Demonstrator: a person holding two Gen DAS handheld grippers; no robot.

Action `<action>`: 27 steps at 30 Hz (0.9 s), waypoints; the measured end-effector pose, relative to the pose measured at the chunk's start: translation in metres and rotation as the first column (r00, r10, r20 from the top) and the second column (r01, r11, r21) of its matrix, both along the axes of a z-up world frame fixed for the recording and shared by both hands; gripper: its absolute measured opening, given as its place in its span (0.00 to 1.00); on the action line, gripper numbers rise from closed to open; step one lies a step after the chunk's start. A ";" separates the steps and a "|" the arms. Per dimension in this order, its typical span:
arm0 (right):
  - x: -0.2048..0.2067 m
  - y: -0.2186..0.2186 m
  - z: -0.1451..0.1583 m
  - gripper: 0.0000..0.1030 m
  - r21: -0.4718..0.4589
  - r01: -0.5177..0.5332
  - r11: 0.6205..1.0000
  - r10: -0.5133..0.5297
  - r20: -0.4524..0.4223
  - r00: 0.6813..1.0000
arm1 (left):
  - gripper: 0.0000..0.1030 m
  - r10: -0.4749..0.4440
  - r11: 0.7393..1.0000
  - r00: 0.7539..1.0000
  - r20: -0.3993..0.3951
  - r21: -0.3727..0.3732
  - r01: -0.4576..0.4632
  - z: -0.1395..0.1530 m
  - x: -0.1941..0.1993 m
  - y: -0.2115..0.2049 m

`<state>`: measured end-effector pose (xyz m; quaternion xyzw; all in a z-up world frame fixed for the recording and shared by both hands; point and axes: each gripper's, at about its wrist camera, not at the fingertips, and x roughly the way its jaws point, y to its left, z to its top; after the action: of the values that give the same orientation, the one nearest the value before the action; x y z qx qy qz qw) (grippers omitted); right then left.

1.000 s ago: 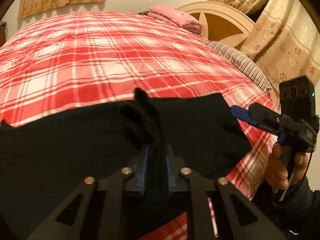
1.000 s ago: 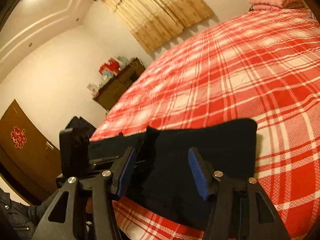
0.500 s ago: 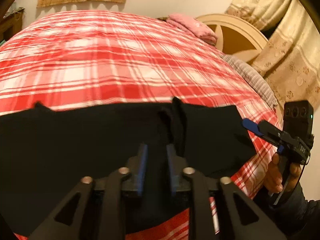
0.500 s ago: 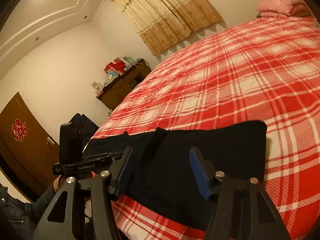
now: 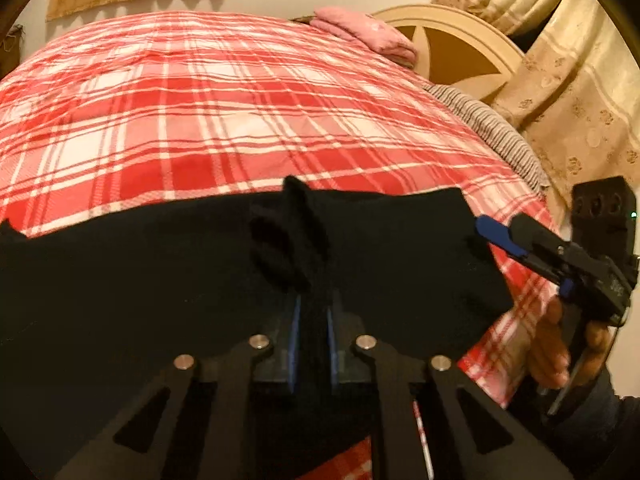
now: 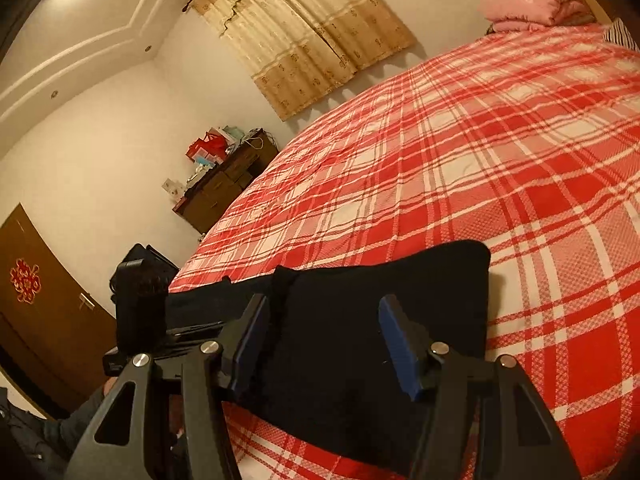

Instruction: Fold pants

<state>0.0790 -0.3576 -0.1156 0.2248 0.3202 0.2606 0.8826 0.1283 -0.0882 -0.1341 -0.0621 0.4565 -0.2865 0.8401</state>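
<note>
Pants (image 5: 160, 280) lie flat along the near edge of the bed (image 5: 240, 100), no fold visible yet; your left gripper (image 5: 312, 320) is clamped on a raised pinch of cloth, right gripper (image 6: 320, 332) open above them, holding nothing.

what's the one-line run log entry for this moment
step: fold pants | left gripper: shut on pants ridge | right gripper: open over pants end | bed: pants lying flat
</note>
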 end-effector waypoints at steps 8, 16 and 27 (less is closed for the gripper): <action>-0.009 -0.002 0.011 0.57 0.006 0.008 1.000 -0.008 0.067 0.998 | 0.12 0.061 0.998 0.997 0.046 -0.018 -0.060 0.028 -0.007 0.043; -0.009 0.036 0.005 0.57 -0.130 -0.103 0.986 0.108 0.035 0.994 | 0.12 0.100 0.995 0.995 -0.006 0.004 -0.100 0.003 -0.005 0.055; 0.009 0.037 -0.011 0.57 -0.170 -0.099 0.980 0.087 -0.079 0.993 | 0.44 0.149 0.989 0.989 0.004 0.013 -0.149 -0.001 -0.008 0.073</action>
<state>0.0878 -0.3208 -0.1269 0.1409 0.3829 0.2646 0.8738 0.1200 -0.0153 -0.1353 -0.0902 0.4509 -0.2199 0.8603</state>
